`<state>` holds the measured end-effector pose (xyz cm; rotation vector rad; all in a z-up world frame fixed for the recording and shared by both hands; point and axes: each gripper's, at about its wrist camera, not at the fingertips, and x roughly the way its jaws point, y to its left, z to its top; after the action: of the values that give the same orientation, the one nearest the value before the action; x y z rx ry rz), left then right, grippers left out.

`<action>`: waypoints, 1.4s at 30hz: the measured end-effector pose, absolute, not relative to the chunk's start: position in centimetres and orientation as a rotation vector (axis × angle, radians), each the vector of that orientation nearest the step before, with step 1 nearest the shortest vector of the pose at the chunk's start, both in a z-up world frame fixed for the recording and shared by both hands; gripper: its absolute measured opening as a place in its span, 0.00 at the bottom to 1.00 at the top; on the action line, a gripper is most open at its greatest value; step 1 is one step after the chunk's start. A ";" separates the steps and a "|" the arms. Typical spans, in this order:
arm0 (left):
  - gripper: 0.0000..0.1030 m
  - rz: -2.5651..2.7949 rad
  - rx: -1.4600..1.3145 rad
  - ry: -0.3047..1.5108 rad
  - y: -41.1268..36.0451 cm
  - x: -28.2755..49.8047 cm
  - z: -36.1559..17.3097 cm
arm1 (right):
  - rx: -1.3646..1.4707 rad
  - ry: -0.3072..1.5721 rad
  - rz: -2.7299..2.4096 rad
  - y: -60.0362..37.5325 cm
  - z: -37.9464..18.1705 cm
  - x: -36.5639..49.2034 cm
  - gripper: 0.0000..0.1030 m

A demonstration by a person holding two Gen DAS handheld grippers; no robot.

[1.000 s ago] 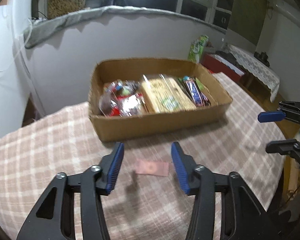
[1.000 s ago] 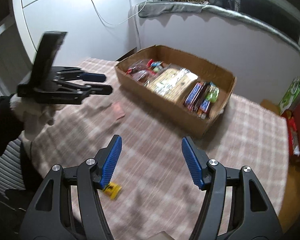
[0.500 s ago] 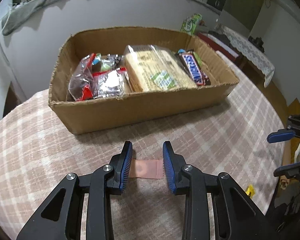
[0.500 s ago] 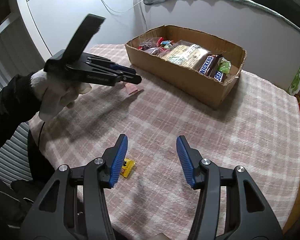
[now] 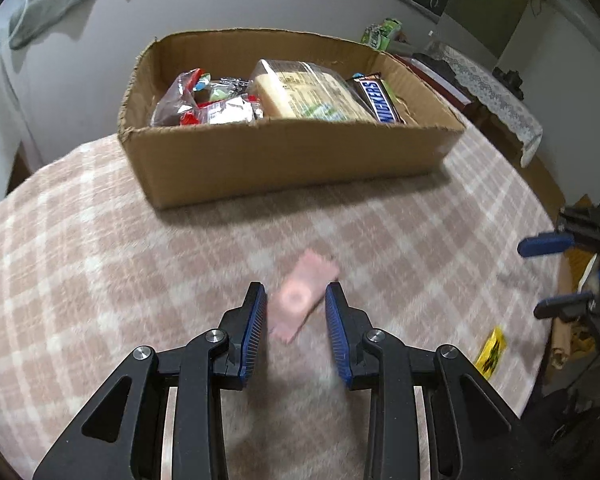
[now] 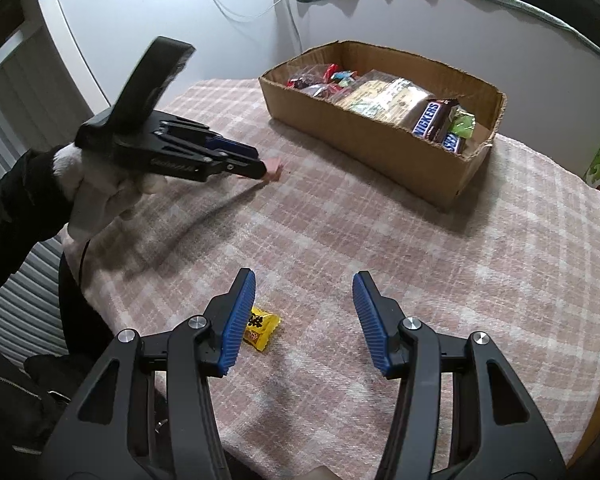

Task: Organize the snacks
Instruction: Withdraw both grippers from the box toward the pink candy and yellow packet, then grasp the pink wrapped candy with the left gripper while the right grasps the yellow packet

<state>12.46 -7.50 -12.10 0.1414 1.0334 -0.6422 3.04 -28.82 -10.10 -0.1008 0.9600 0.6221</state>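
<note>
My left gripper (image 5: 296, 320) is tilted down over the checked tablecloth (image 5: 100, 248), jaws narrow but w/ gaps either side of the small pink packet (image 5: 302, 298). The packet lies flat on the cloth btwn the blue pads (image 5: 256, 328), skewed diagonally, blurred; neither pad presses on it, so nothing is gripped. Those jaws closed in a moment ago and have since held that width. From the right wrist cam the same tool's tips sit at the packet (image 6: 274, 166), my white-gloved left hand (image 6: 96, 184) on the handle, black sleeve (image 6: 16, 204) behind. My right gripper (image 6: 304, 320) stands about half open, empty; its jaws also narrowed a bit just before. The yellow candy wrapper (image 6: 262, 326) lies on the cloth just beside its left pad (image 6: 236, 324), partly tucked behind it, not btwn the pads; can't tell if it touches. In the left cam that wrapper (image 5: 490, 352) is near the table's right edge, below the right tool's blue tips. The cardboard box (image 5: 284, 156) sits at the far side of the table, well apart from both loose snacks. Inside: Snickers bars (image 5: 380, 100) at the right end, a big clear-wrapped pale pack (image 5: 304, 92) in the middle, red-and-clear candy bags (image 5: 204, 104) at the left end.
</note>
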 end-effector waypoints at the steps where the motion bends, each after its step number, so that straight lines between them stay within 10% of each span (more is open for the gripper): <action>1: 0.29 -0.646 0.148 1.029 -7.4 12.1 -12.1 | -0.108 0.963 0.627 -28.6 -10.2 3.0 0.52; 20: 0.34 -0.606 0.330 0.977 -9.4 11.4 -12.2 | -0.656 0.971 0.787 -21.3 -13.2 0.1 0.52; 42: 0.34 -0.640 0.414 0.950 -12.2 11.7 -12.2 | -0.481 1.061 0.699 -22.1 -13.7 4.7 0.37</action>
<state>11.66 -12.19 -12.20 0.4142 0.9496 -0.6401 4.67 -22.14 -13.71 -0.4815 1.0609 0.6994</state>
